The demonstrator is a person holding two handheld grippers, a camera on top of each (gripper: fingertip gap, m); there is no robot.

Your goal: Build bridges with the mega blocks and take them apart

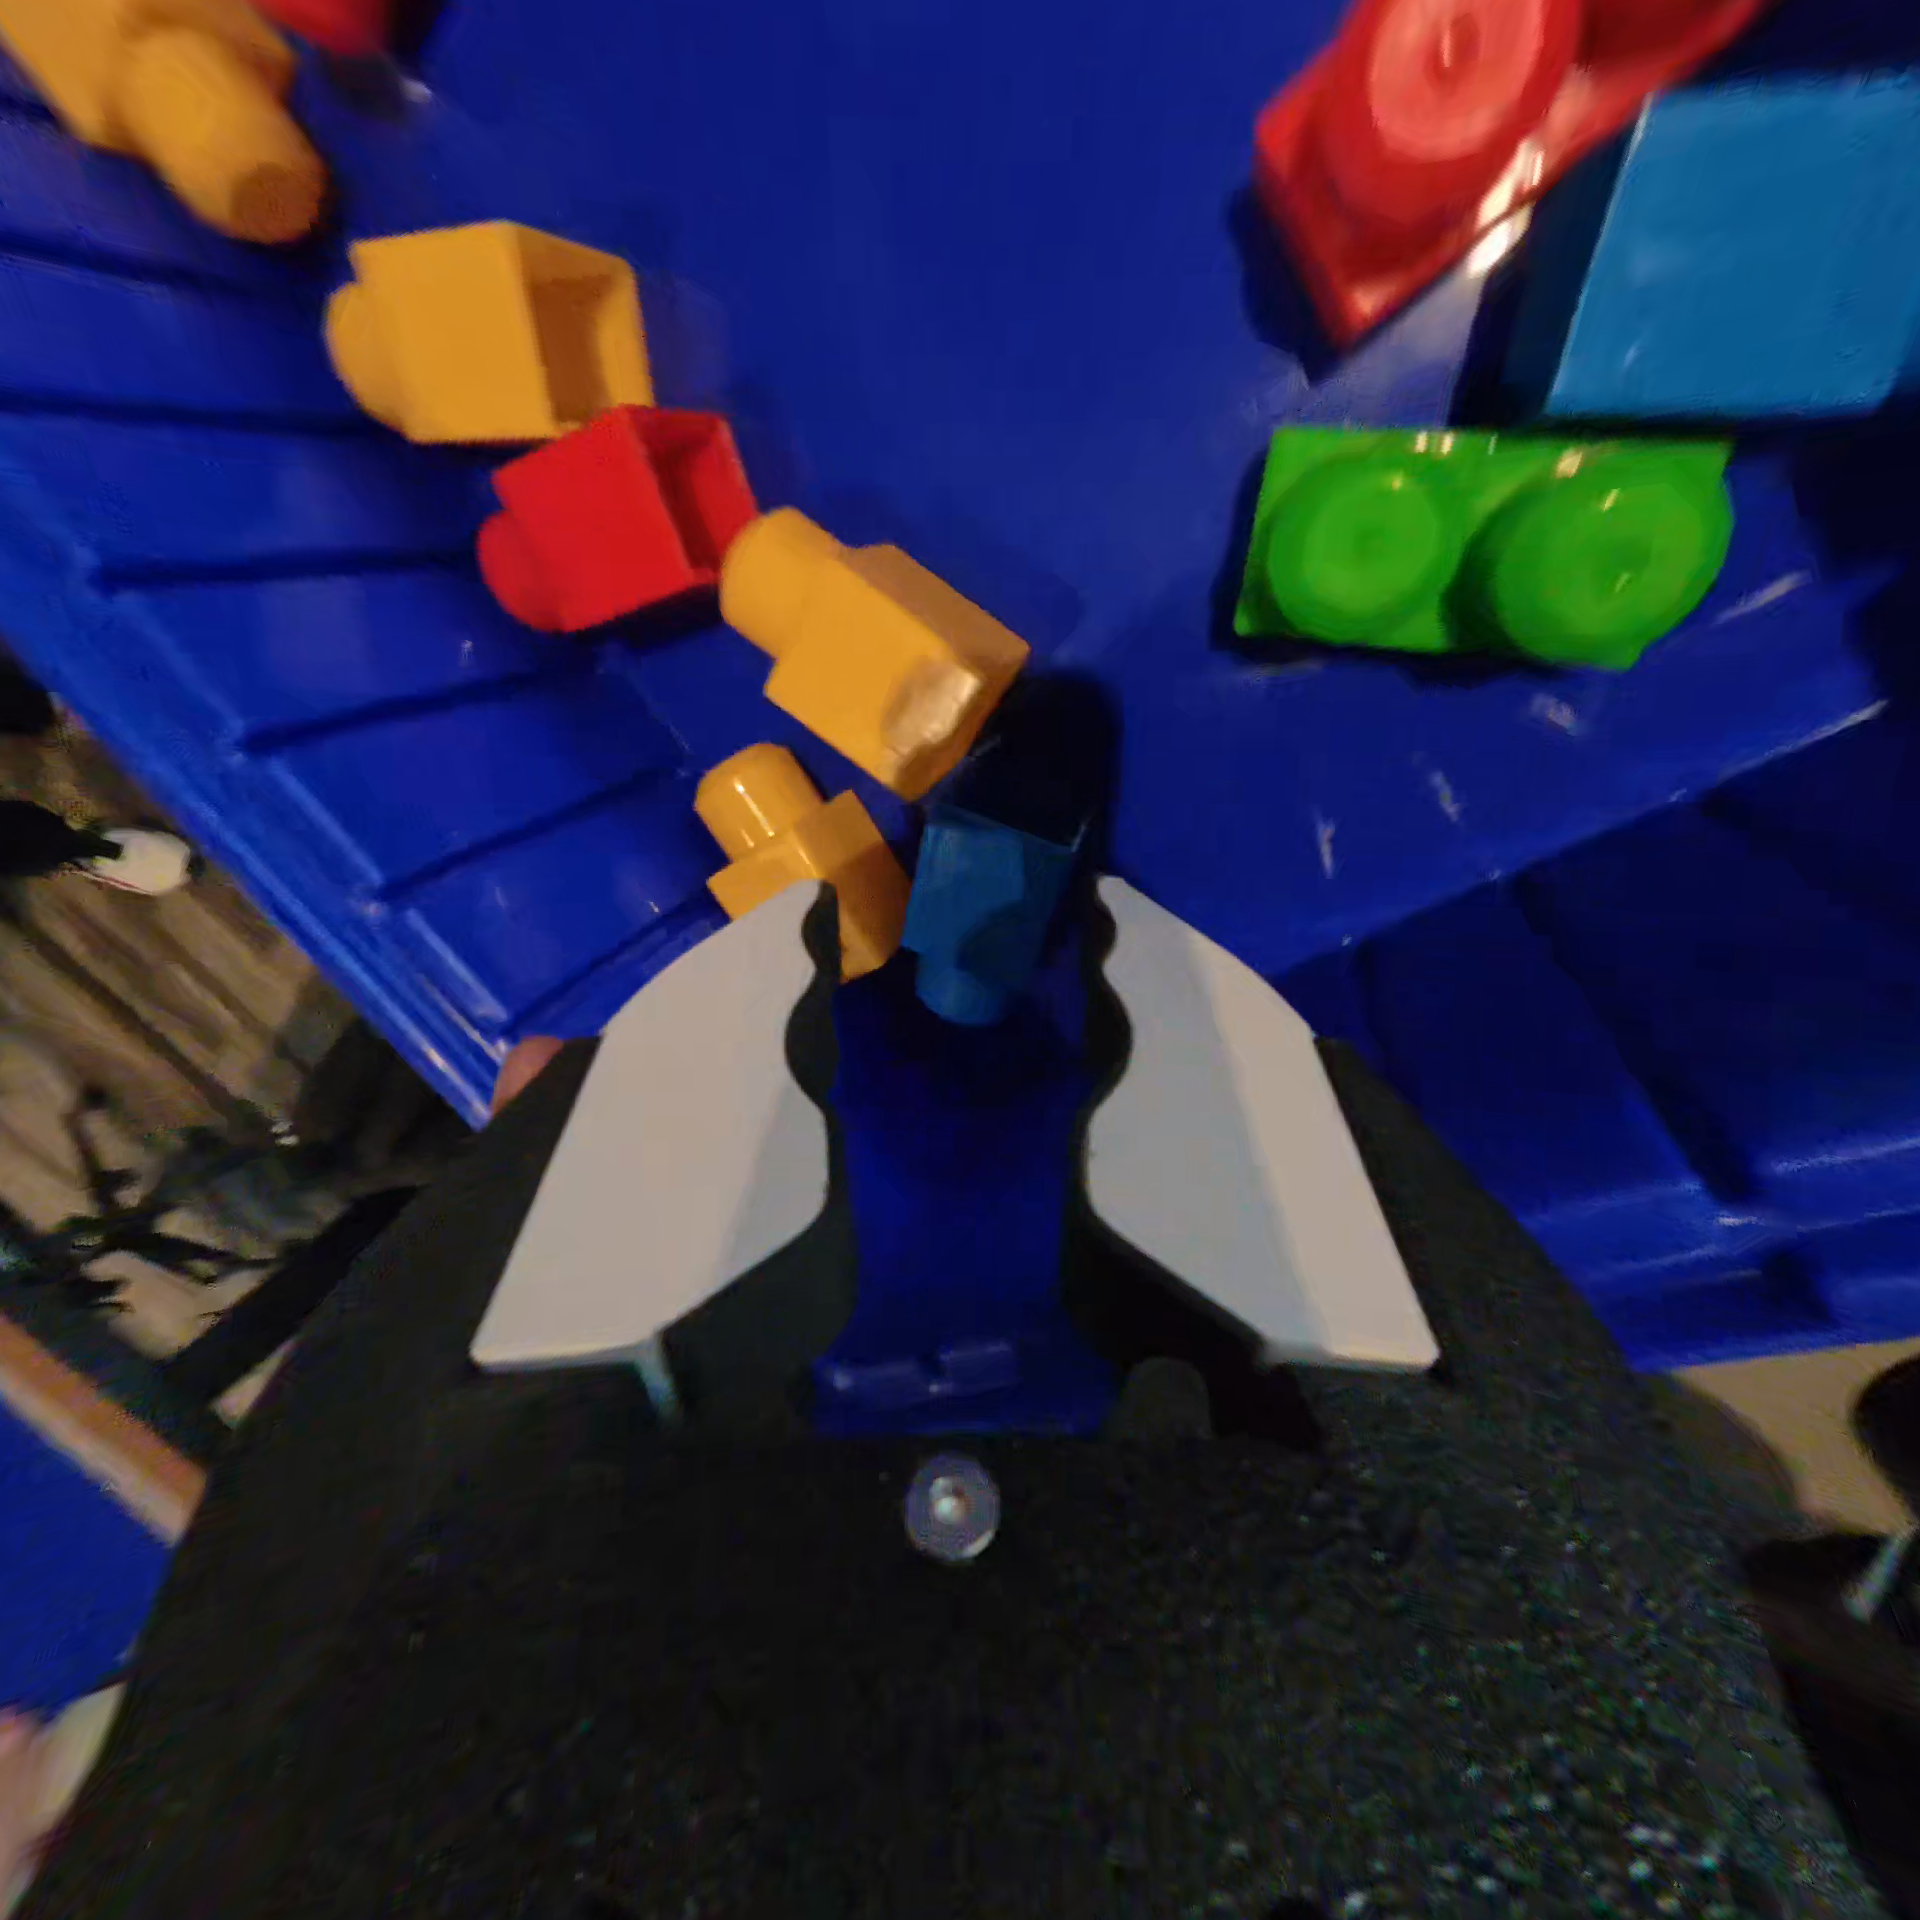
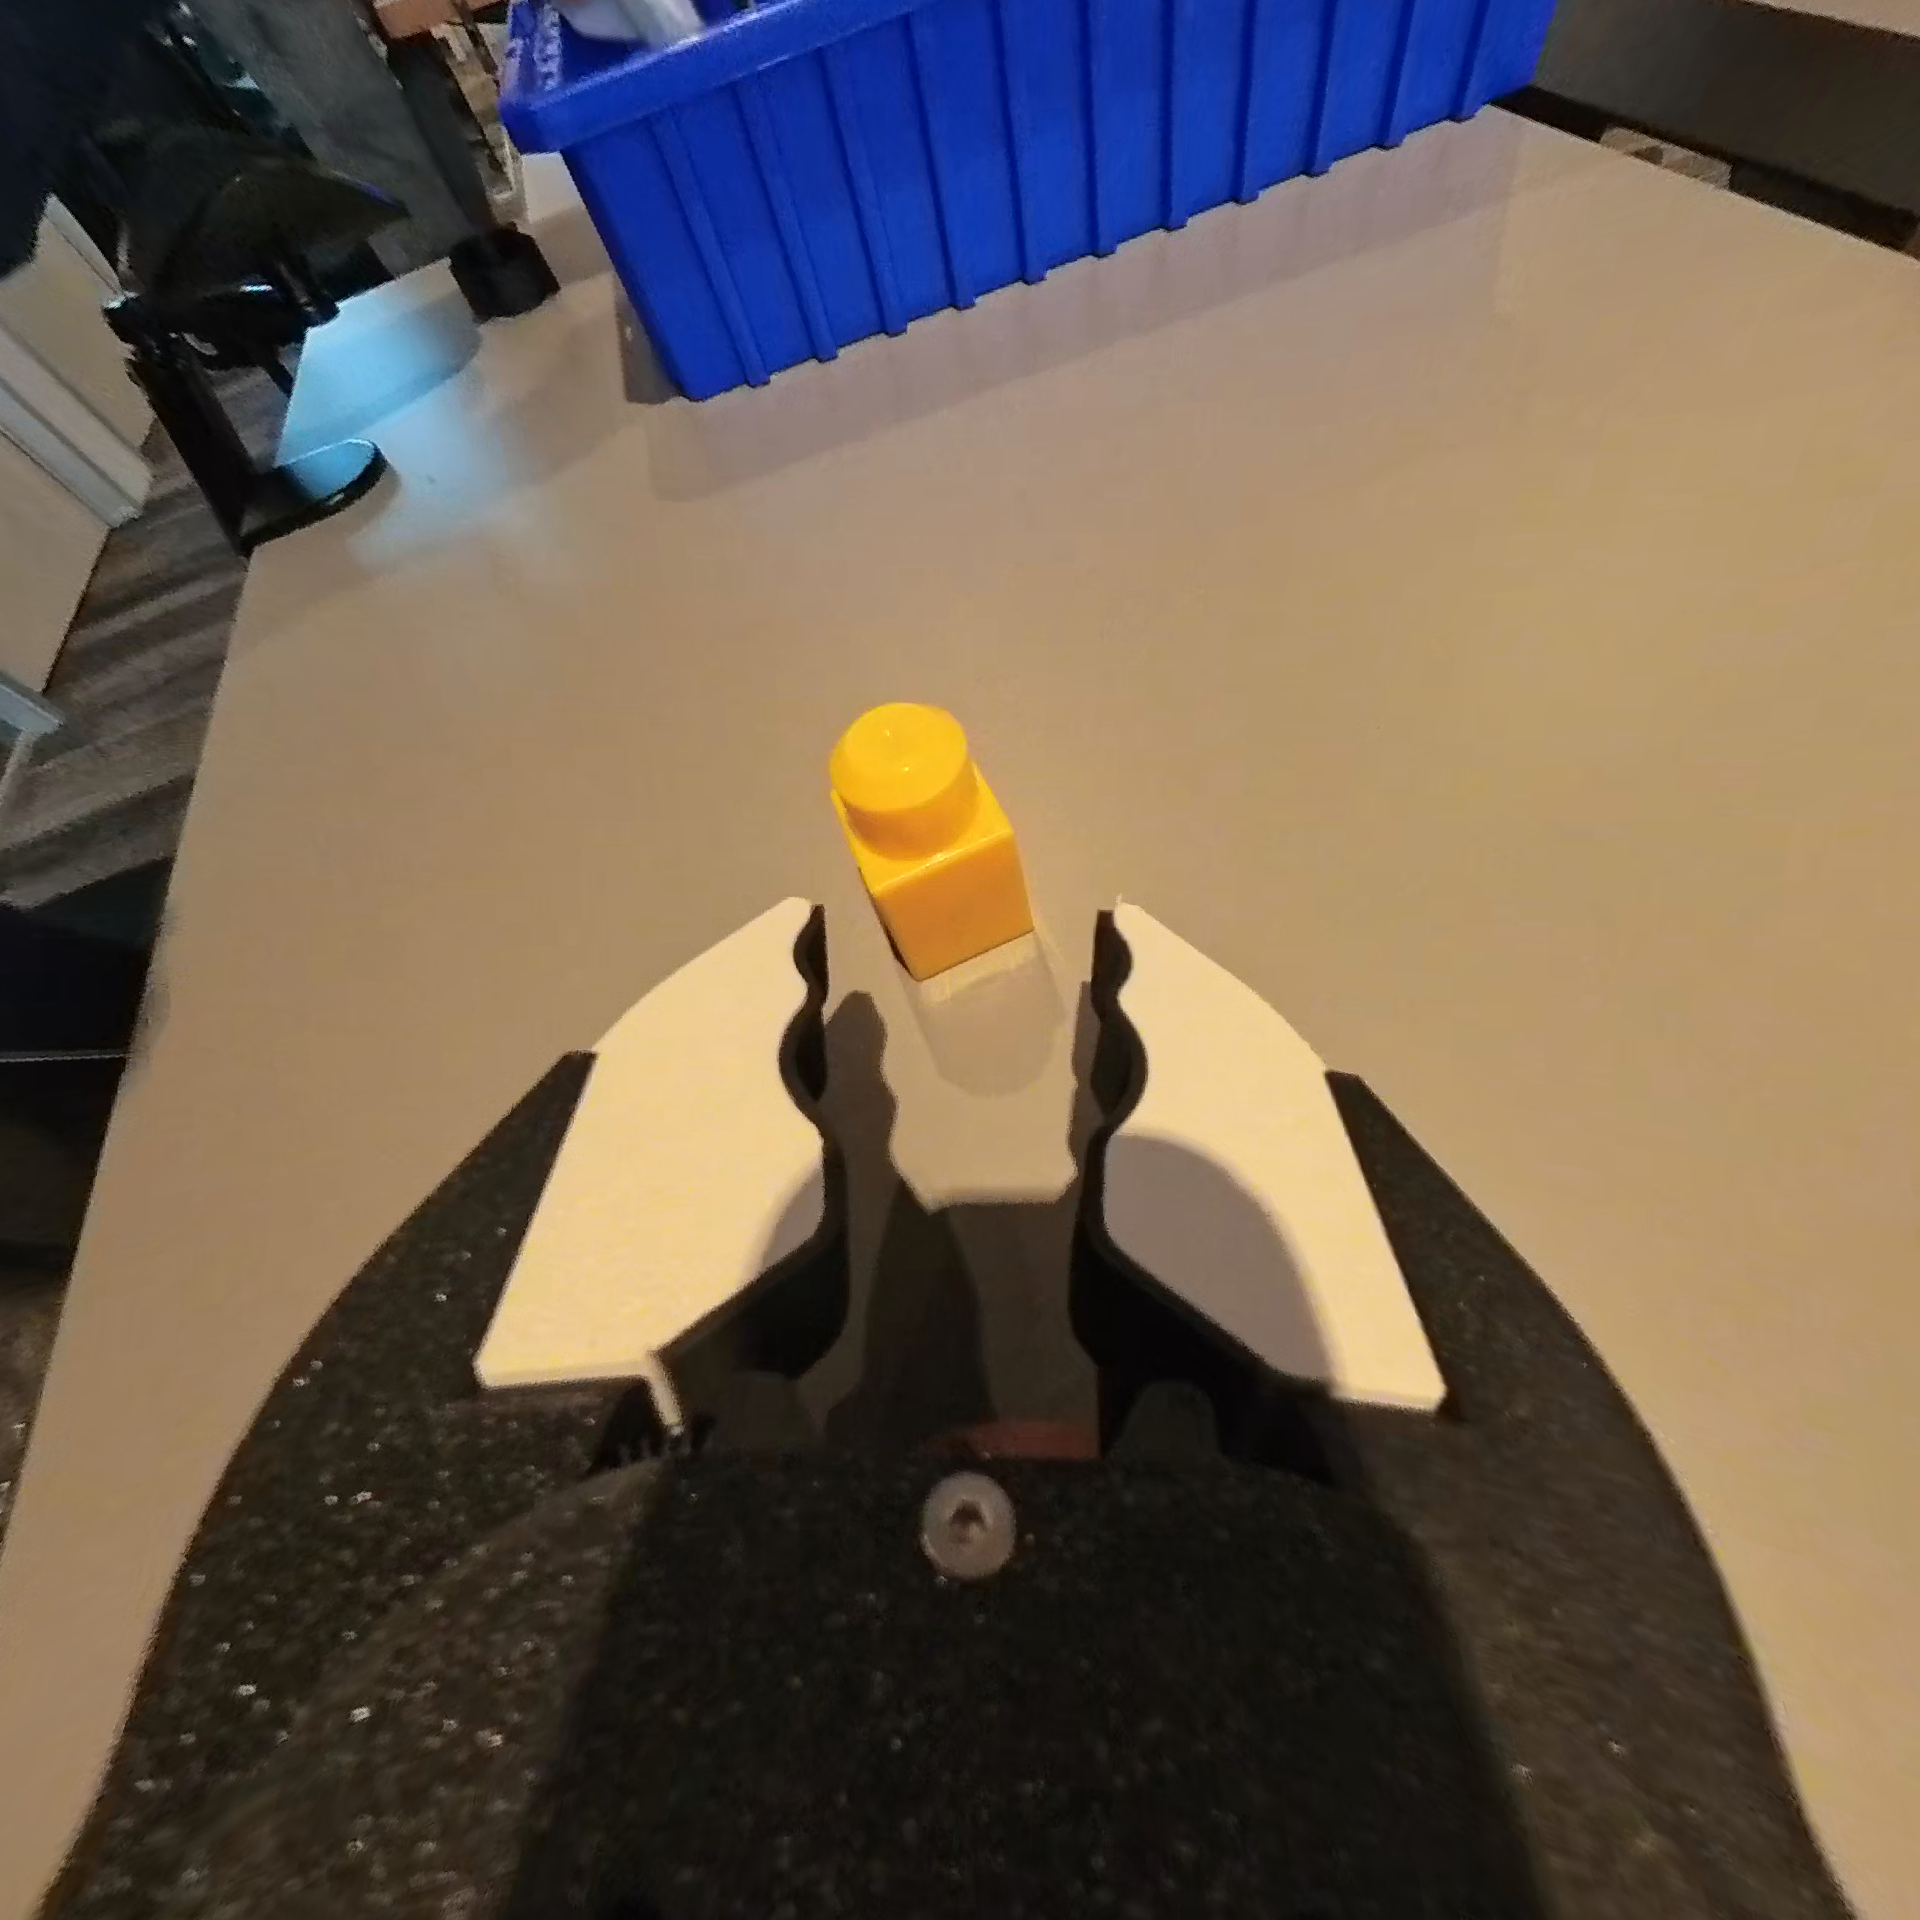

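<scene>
In the left wrist view my left gripper (image 1: 956, 904) is open inside the blue bin (image 1: 935, 260), its tips either side of a small blue one-stud block (image 1: 987, 914) lying on the bin floor. A small yellow block (image 1: 800, 852) lies against the left fingertip. More blocks lie around: yellow (image 1: 873, 644), red (image 1: 613, 520), yellow (image 1: 488, 332), a green two-stud block (image 1: 1475, 545), a red block (image 1: 1423, 145) and a light blue block (image 1: 1745, 260). In the right wrist view my right gripper (image 2: 961, 920) is open, just short of a yellow one-stud block (image 2: 930, 842) standing upright on the beige table (image 2: 1351, 727).
The blue ribbed bin (image 2: 997, 177) stands at the far end of the table in the right wrist view. The table's left edge drops to a floor with dark equipment (image 2: 239, 281). Another yellow block (image 1: 177, 104) lies at the bin's far left. The right gripper is farther from the small yellow block (image 1: 800, 852), some 55 centimeters, than the left, some 5 centimeters.
</scene>
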